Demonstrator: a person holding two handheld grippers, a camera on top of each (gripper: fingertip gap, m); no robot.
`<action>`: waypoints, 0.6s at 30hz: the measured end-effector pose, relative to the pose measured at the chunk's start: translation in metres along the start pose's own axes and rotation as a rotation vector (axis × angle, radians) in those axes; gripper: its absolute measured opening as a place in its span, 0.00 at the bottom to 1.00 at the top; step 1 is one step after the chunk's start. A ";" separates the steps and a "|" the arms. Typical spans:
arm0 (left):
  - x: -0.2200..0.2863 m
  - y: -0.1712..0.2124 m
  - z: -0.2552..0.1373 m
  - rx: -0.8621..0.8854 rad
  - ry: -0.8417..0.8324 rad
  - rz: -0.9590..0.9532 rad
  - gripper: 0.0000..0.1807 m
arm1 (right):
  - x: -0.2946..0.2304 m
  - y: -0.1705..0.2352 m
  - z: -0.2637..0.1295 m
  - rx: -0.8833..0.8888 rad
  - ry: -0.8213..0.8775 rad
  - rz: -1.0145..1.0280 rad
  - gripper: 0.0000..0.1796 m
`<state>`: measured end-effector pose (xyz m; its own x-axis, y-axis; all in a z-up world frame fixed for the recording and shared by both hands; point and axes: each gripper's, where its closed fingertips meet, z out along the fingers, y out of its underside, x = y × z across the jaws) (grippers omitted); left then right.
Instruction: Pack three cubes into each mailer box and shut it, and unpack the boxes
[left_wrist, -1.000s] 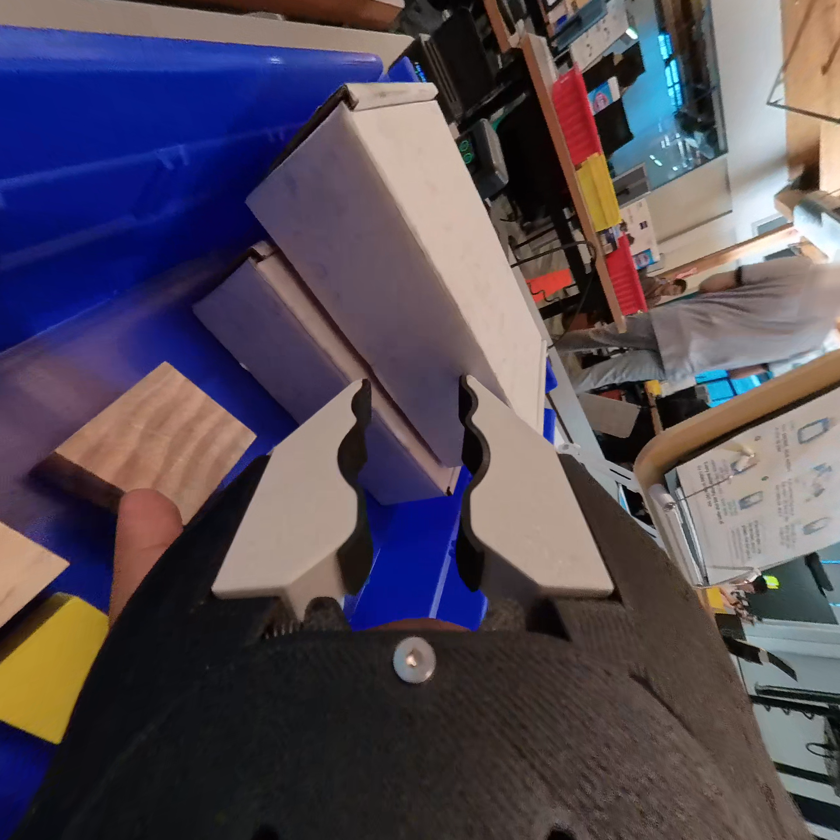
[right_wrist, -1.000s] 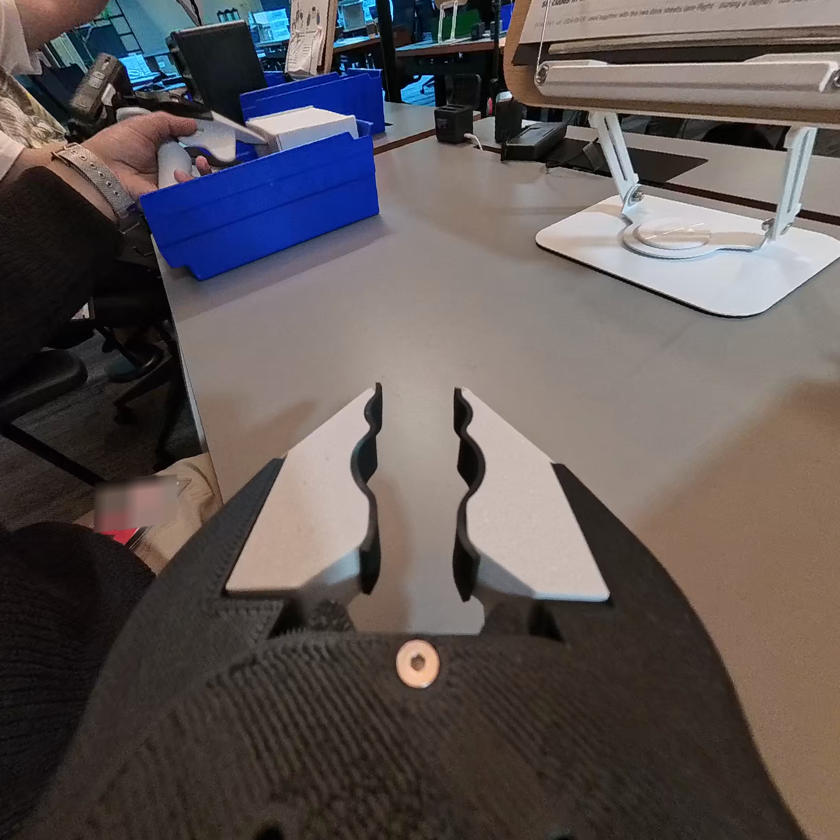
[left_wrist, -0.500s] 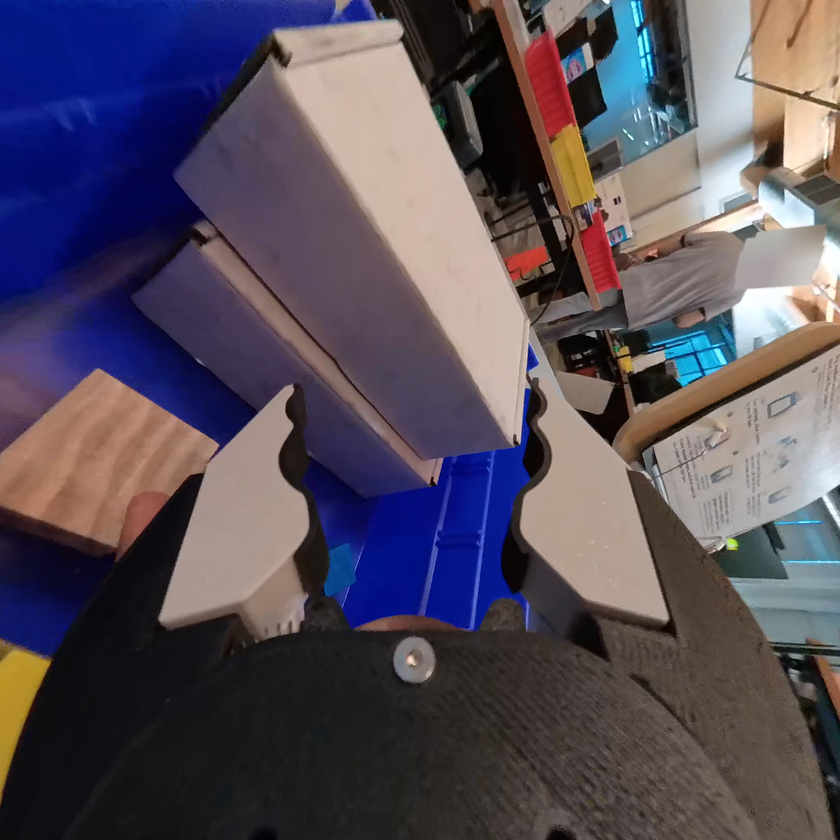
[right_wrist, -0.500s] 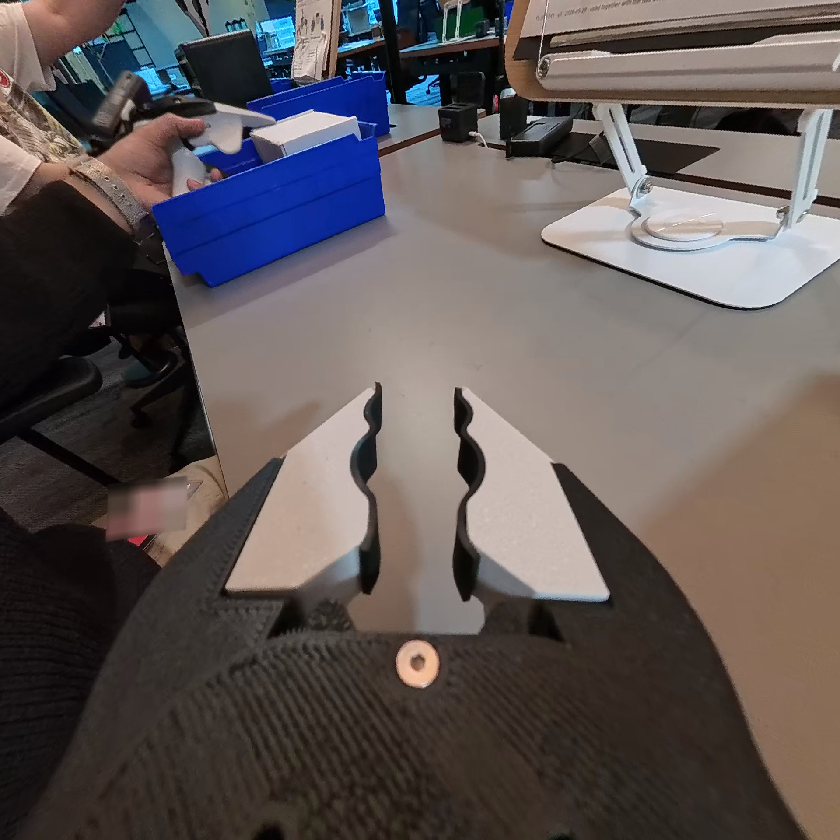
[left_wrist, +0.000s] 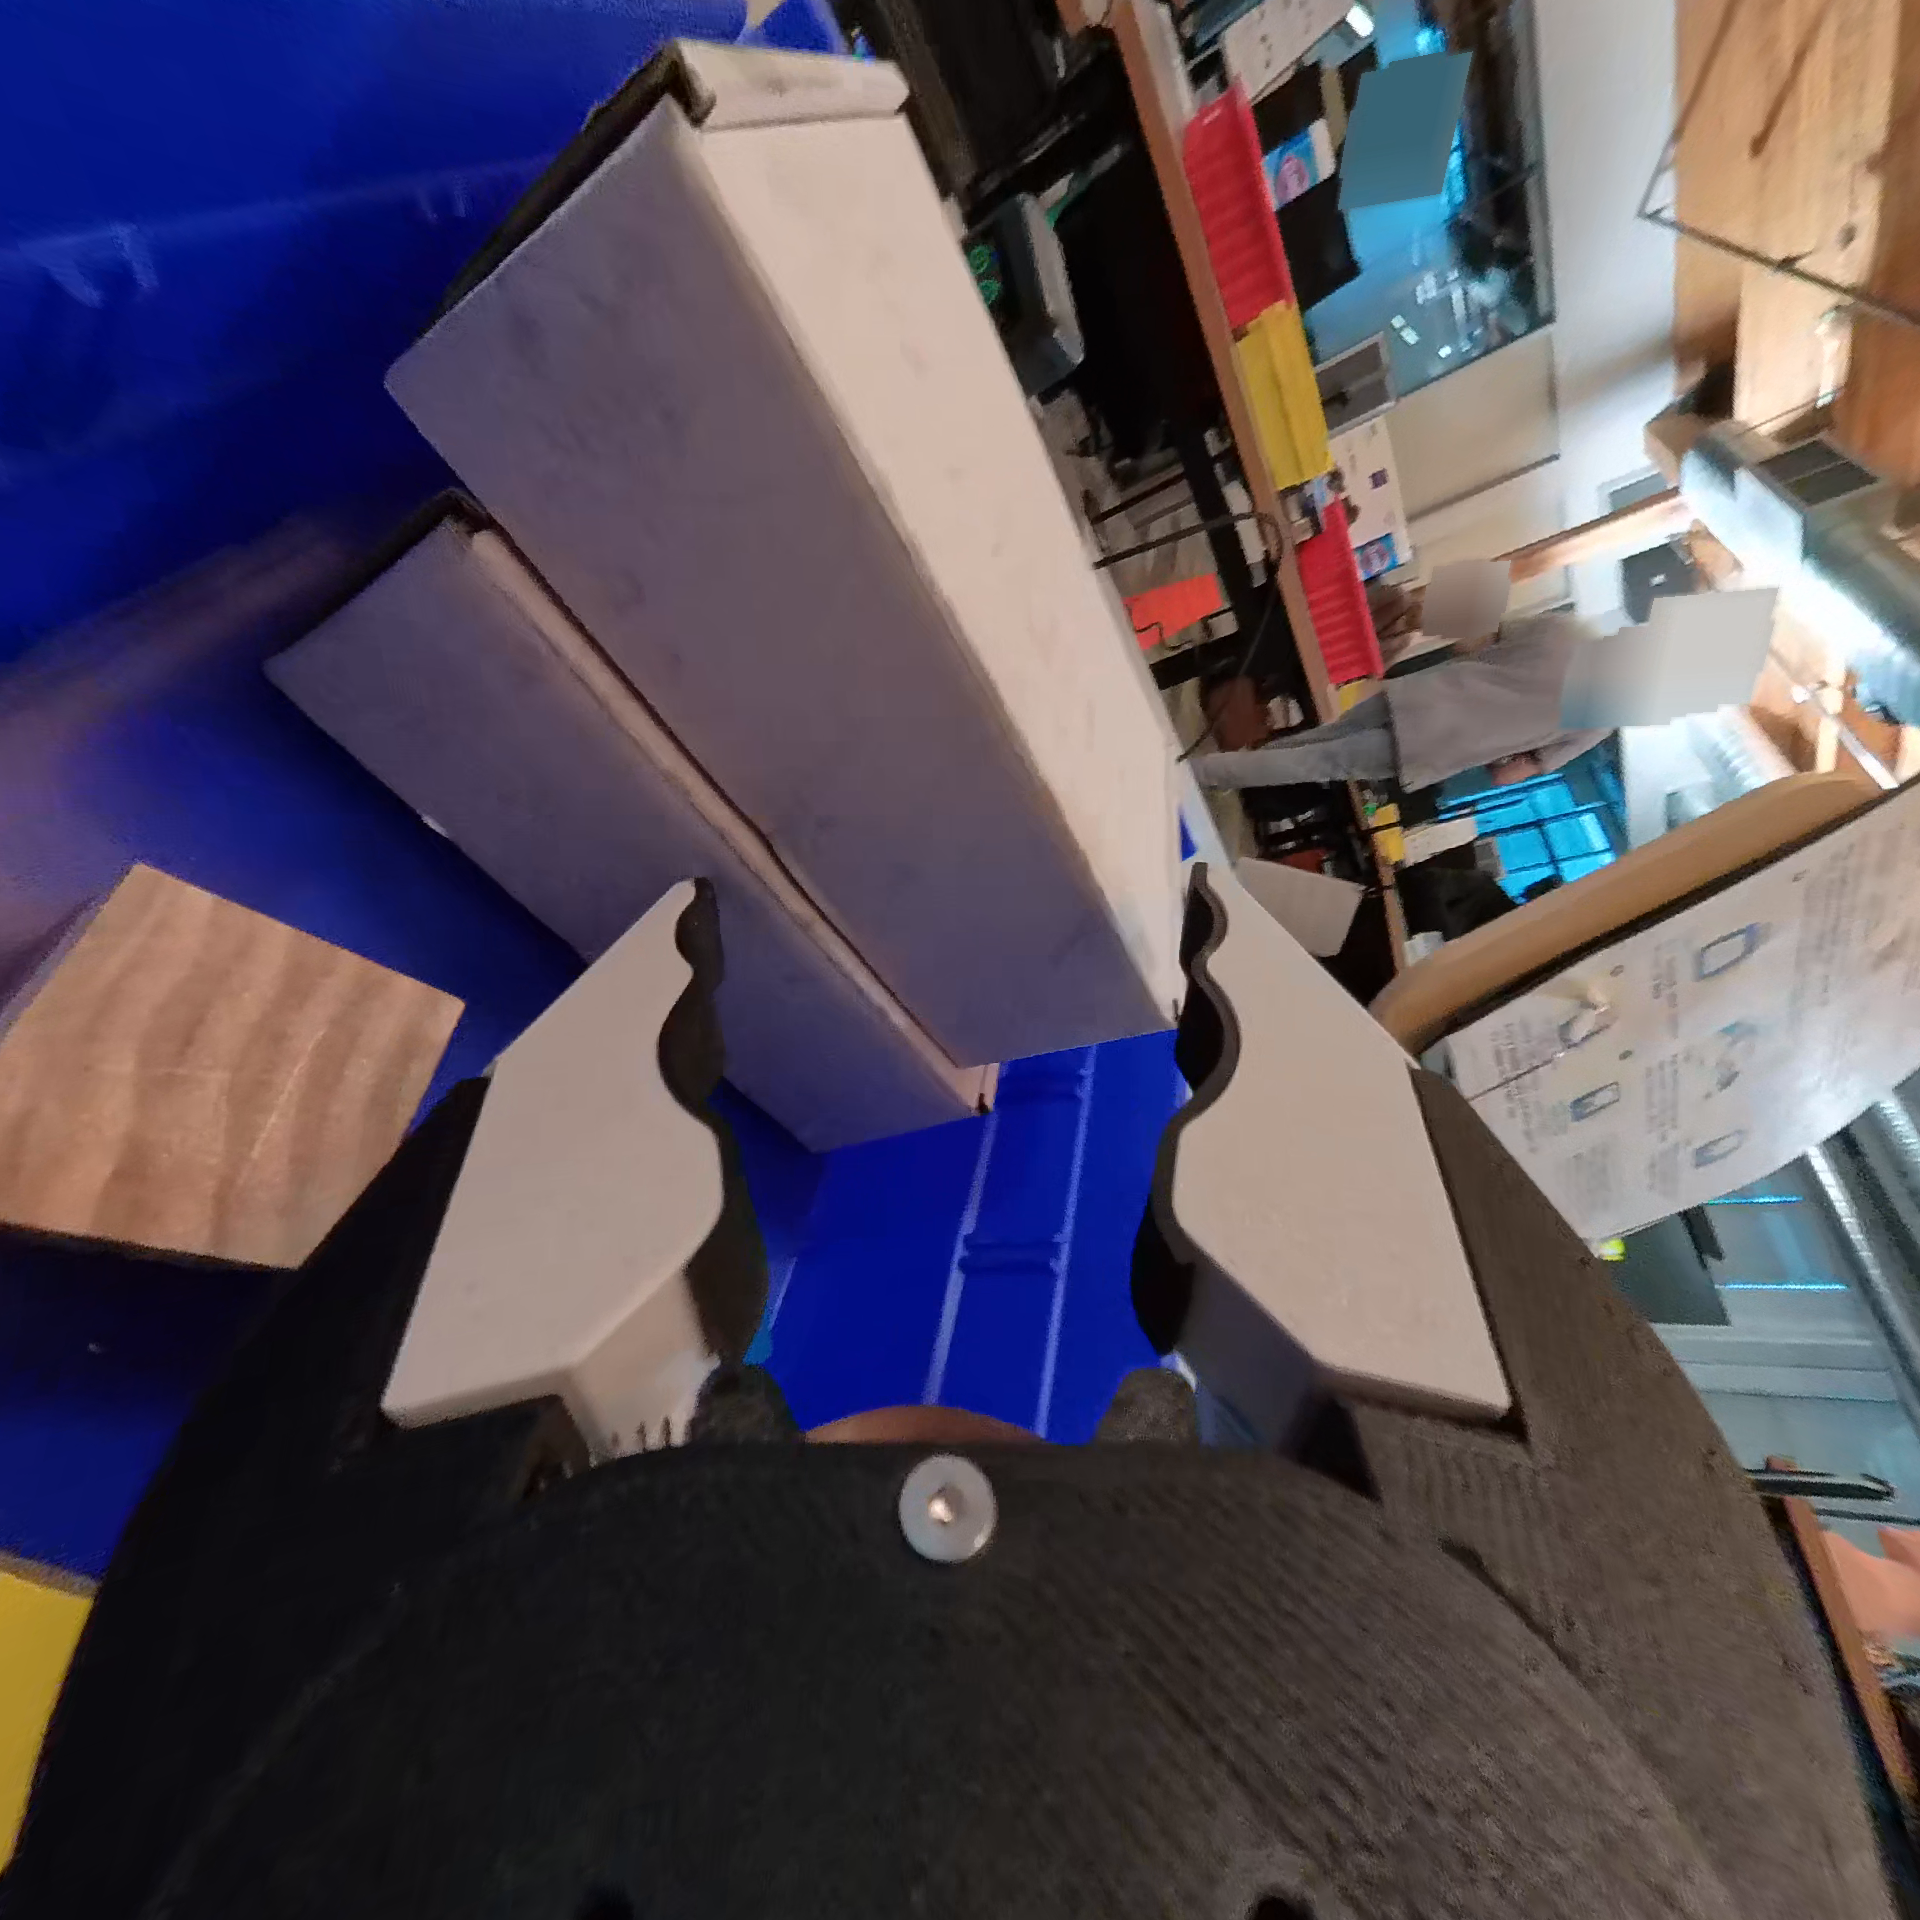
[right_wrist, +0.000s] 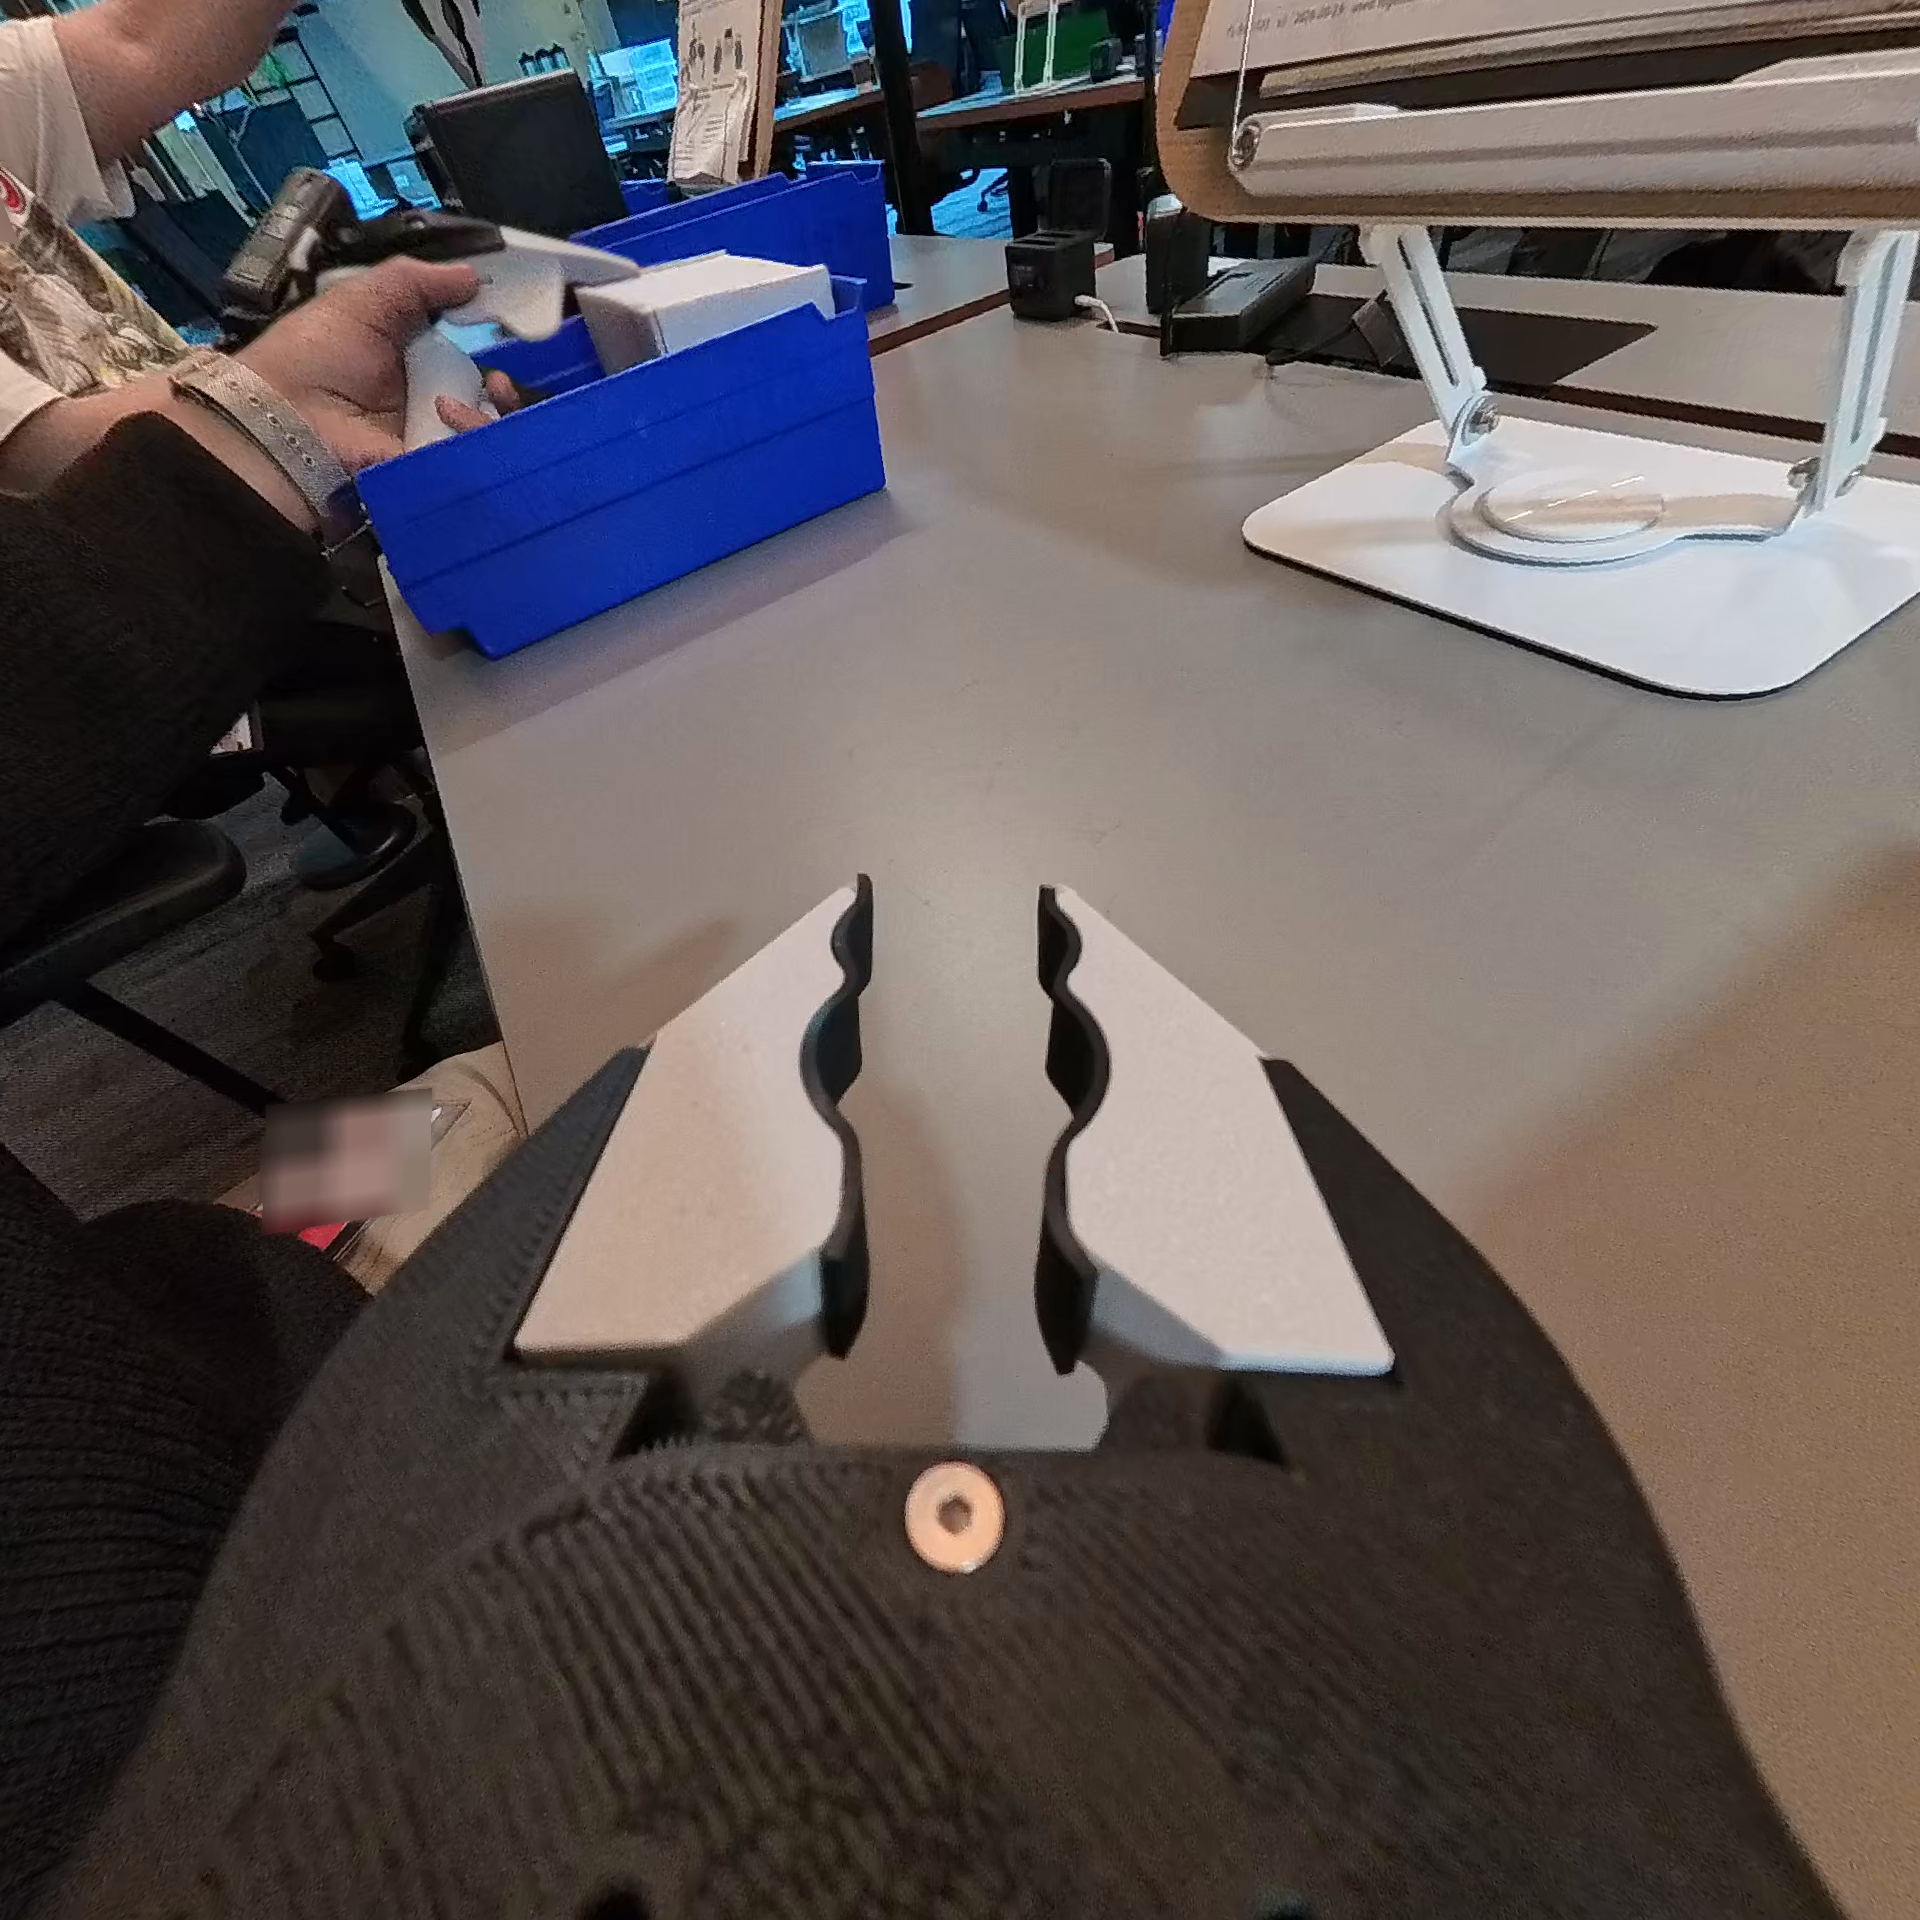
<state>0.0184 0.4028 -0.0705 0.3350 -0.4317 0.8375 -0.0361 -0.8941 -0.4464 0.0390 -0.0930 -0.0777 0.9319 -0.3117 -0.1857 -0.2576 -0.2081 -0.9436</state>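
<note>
So up close, the left gripper (left_wrist: 945, 997) has its smooth grey fingers (left_wrist: 582, 1164), edged with wavy black pads, spread wide around the near end of a white mailer box (left_wrist: 790, 499), not pinching it. That matte cardboard box leans on a second white box (left_wrist: 582, 790), both inside the glossy blue plastic bin (left_wrist: 987, 1226). A wood-grain cube (left_wrist: 197, 1070) and a yellow cube (left_wrist: 36, 1652) sit left. The right gripper (right_wrist: 954, 997) hovers over the plain grey table (right_wrist: 1299, 831), fingers parted narrowly, holding nothing. Farther right is a white stand (right_wrist: 1600, 561); a printed sheet hangs there, too blurry to read.
</note>
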 end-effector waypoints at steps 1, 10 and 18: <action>0.004 -0.002 -0.001 0.010 0.021 -0.007 0.49 | 0.000 0.000 0.000 0.000 0.000 -0.002 0.17; 0.026 -0.013 -0.008 0.079 0.148 -0.041 0.49 | -0.001 -0.001 -0.001 0.002 -0.001 -0.004 0.17; 0.008 0.002 0.001 -0.002 0.053 0.003 0.46 | -0.002 0.000 -0.001 -0.001 -0.005 -0.007 0.17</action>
<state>0.0224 0.3979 -0.0647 0.2842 -0.4401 0.8518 -0.0394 -0.8930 -0.4483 0.0367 -0.0930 -0.0766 0.9349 -0.3060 -0.1800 -0.2510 -0.2112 -0.9447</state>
